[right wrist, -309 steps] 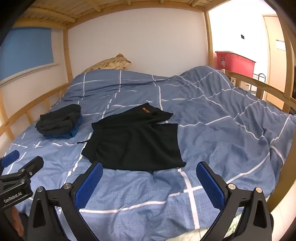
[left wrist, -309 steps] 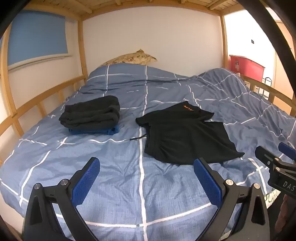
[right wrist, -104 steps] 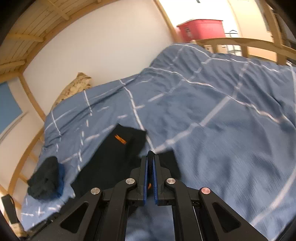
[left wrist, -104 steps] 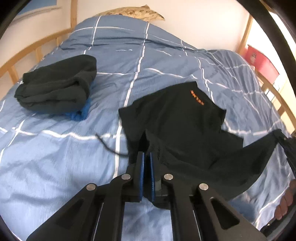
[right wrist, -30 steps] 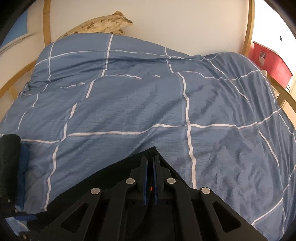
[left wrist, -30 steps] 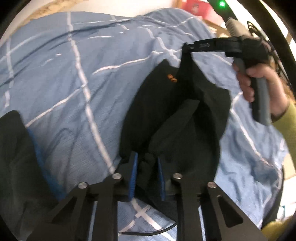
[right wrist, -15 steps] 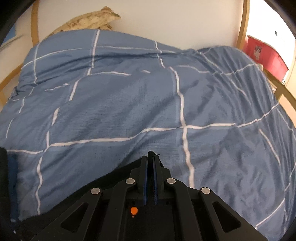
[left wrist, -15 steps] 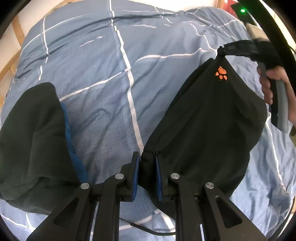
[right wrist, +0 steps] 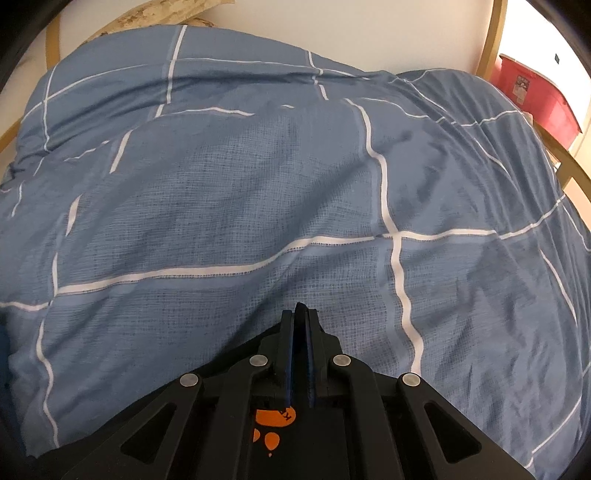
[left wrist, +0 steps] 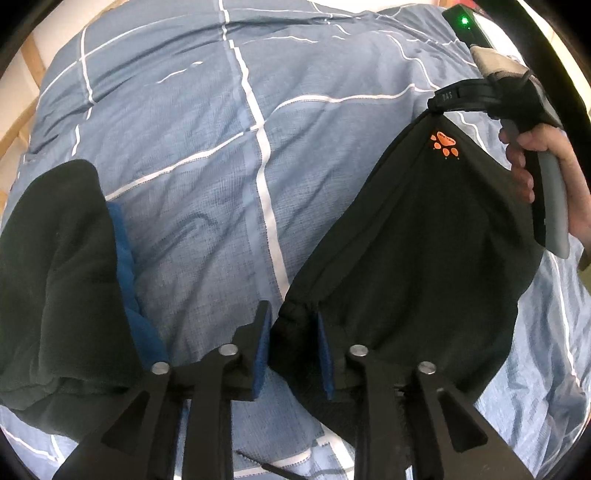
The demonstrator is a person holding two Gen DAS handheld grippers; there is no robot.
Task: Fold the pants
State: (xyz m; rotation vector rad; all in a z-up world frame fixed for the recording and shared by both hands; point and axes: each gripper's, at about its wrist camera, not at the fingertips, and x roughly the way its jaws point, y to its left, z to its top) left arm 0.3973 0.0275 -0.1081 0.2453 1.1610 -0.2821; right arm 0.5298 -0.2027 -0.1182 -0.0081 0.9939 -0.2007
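In the left wrist view, a folded stack of dark clothes (left wrist: 55, 280) lies at the far left on the blue checked duvet (left wrist: 207, 147), with a strip of blue fabric (left wrist: 127, 280) showing along its right edge. Just right of it, the left gripper (left wrist: 293, 332) has its 2 blue-padded fingers set narrow, with the bunched waistband of the black pants (left wrist: 417, 266) held between them. The pants hang stretched from there up to the right, lifted clear of the duvet along their upper edge, an orange paw print (left wrist: 446, 144) near the top corner. That corner is pinched by the right gripper (left wrist: 437, 105), its handle held in a hand (left wrist: 535, 173) at the far right, with a green light (left wrist: 463, 22) above. In the right wrist view, the right gripper's fingers (right wrist: 288, 354) are pressed together on a thin edge of the pants, the orange print just below them. Past the duvet sit a patterned pillow (right wrist: 159, 14) at the top left and a red bin (right wrist: 532, 96) at the right.
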